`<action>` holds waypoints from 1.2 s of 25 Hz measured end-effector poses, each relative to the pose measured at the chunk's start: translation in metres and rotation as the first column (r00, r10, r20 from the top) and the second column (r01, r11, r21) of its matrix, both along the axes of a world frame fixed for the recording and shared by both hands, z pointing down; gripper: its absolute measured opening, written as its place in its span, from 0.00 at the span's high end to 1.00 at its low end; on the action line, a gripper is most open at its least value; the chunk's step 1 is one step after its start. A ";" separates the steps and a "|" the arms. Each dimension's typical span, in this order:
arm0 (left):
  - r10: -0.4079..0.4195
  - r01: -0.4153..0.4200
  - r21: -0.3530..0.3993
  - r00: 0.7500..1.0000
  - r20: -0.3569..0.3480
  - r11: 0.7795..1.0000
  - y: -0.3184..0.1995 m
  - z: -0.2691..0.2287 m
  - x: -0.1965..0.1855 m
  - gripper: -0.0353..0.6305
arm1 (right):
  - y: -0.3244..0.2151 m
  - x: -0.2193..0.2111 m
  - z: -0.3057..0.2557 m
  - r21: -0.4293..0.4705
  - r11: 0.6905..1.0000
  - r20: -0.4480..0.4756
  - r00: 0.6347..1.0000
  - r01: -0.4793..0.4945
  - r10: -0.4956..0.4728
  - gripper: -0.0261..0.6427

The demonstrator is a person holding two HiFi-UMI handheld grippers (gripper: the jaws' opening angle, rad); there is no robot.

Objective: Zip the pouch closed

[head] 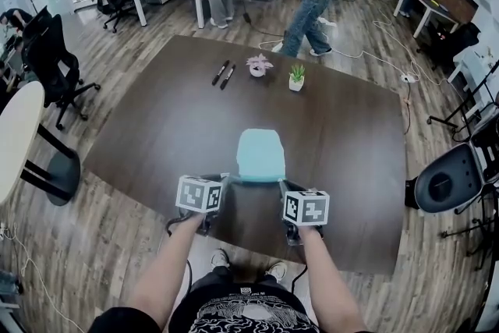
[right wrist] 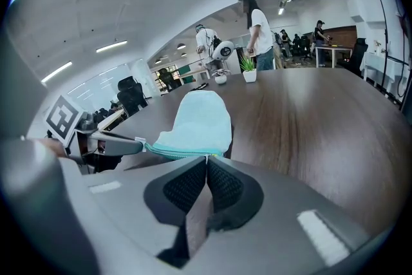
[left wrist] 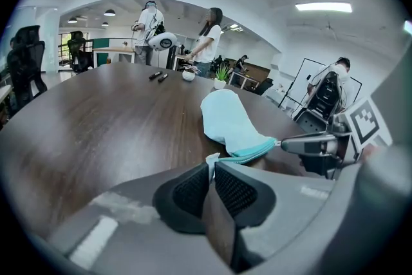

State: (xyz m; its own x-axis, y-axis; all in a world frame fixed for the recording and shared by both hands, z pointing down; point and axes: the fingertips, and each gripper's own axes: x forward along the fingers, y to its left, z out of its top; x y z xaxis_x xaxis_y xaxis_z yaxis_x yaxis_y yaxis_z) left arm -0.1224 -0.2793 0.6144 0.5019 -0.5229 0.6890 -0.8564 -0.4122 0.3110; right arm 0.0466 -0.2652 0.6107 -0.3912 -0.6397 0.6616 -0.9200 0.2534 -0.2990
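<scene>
Pouch (head: 260, 154): light blue, lies on the brown table (head: 156, 129) near its front edge, between both grippers. Left gripper (left wrist: 211, 167): jaws narrow, pinching the white tab (left wrist: 212, 158) at one pouch end. Right gripper (right wrist: 206, 161): jaws pressed together on the opposite end of the teal zipper (right wrist: 183, 152).

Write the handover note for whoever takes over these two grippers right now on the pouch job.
The pouch, light blue, lies flat on the brown table in front of the person. Its teal zipper runs along the near edge.
The left gripper is shut on a pale tab at the near-left corner.
The right gripper is shut on the zipper's other end, at the near-right corner.
Done: both ends are gripped, with the zipper edge held between them.
Left: I can't tell how far the zipper is closed. Check it, then probably hold one end and draw the slider across.
</scene>
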 end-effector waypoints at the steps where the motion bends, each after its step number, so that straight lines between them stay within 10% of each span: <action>1: 0.000 0.000 -0.001 1.000 -0.001 1.000 0.000 0.000 0.000 0.89 | 0.000 0.000 0.001 -0.001 1.000 -0.003 1.000 0.001 -0.001 0.94; 12: 0.004 -0.004 -0.005 1.000 -0.017 1.000 0.001 0.001 0.002 0.72 | -0.002 -0.002 0.001 -0.003 1.000 0.032 0.999 -0.002 0.002 0.89; 30: 0.001 0.022 0.228 0.995 -0.101 0.973 -0.044 -0.107 0.017 0.71 | -0.039 0.021 -0.098 0.206 0.977 0.044 0.998 -0.046 0.038 0.89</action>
State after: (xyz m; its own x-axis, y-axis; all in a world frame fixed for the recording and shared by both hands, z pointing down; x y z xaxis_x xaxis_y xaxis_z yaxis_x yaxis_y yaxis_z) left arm -0.1057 -0.3237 0.5069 0.5553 -0.6665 0.4974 -0.8307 -0.4732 0.2934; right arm 0.0672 -0.3044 0.5126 -0.3840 -0.7777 0.4977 -0.9198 0.2750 -0.2800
